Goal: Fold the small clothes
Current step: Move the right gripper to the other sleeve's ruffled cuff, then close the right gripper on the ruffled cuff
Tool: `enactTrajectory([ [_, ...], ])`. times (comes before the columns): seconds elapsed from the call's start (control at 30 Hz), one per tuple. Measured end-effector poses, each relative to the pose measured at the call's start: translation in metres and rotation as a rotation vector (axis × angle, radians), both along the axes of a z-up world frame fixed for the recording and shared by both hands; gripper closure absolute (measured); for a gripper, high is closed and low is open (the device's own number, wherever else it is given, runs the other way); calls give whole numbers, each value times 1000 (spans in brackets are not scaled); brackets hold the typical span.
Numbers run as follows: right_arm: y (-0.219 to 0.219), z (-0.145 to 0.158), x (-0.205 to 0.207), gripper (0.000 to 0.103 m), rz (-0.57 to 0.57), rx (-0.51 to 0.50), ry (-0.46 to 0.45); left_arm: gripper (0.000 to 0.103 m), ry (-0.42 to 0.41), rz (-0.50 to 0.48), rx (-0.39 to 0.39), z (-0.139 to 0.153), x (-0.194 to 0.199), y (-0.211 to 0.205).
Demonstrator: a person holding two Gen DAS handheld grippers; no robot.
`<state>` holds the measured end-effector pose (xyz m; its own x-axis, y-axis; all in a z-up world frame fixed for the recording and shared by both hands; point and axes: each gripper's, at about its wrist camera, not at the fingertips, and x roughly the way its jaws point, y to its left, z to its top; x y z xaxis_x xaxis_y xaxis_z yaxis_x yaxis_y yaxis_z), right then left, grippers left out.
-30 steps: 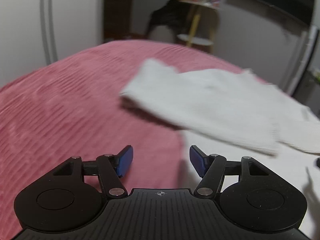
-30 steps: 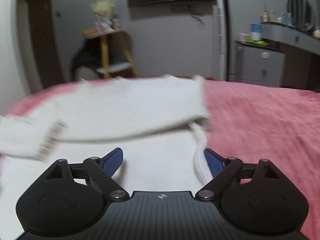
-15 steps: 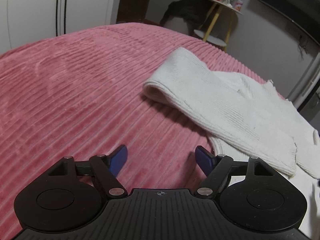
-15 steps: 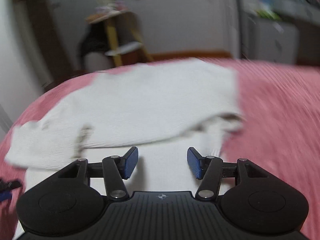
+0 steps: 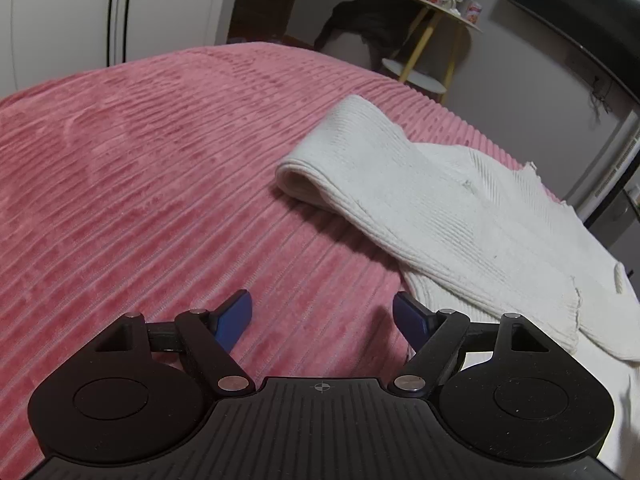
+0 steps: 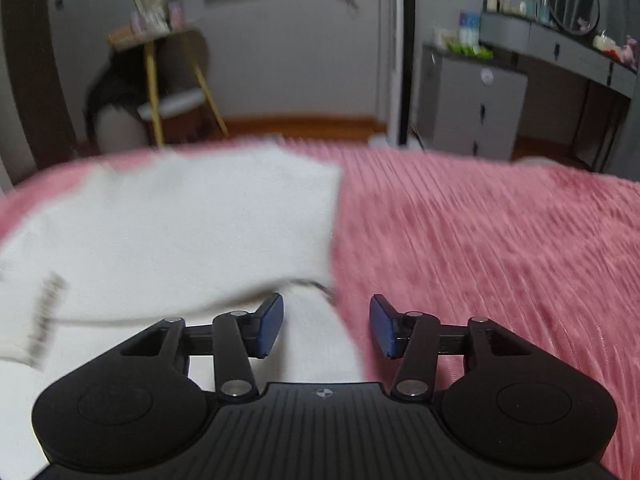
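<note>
Both tools hold nothing. Left gripper point(image 5: 322, 314) is spread wide over the pink ribbed bedspread point(image 5: 140, 200), its right fingertip near the white knit garment point(image 5: 440, 208), which lies folded to its right. Right gripper point(image 6: 326, 326) gapes less widely at the garment's point(image 6: 180, 232) edge. Behind stand a yellow-legged side table point(image 5: 436, 32) and a grey dresser point(image 6: 472, 108).

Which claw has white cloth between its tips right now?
The right claw: the white sweater's edge sits between its open blue tips. The left claw, also open, has only the pink bedspread between its tips.
</note>
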<state>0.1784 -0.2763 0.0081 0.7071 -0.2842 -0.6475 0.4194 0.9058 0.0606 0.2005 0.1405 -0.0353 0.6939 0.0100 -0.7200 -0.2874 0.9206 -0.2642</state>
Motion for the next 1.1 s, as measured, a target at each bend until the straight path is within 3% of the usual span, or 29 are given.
enactTrajectory([
  [0.07, 18, 8, -3, 55, 76, 75, -35, 20, -4, -8, 10, 1, -1, -2],
  [0.3, 93, -12, 27, 58, 338, 248, 6, 20, 23, 32, 39, 4, -3, 7],
  [0.57, 122, -21, 55, 62, 378, 350, 21, 20, 50, 40, 68, -1, 1, 6],
  [0.63, 129, -24, 60, 78, 404, 325, 31, 20, 53, 34, 89, -2, 1, 4],
  [0.67, 131, -24, 62, 92, 418, 306, 33, 20, 51, 32, 94, -2, 1, 4],
  [0.8, 135, -7, 51, 97, 436, 165, -35, 20, 46, 38, 85, -1, 1, 6],
  [0.97, 113, 17, 35, 97, 267, -162, -120, 20, 48, 23, 100, 0, 1, 2],
  [1.03, 93, 14, 37, 97, 180, -195, -94, 20, 40, 11, 105, 1, 1, -1],
  [1.1, 73, 6, 45, 94, 168, -133, -28, 20, 30, -3, 110, 2, 0, -4],
])
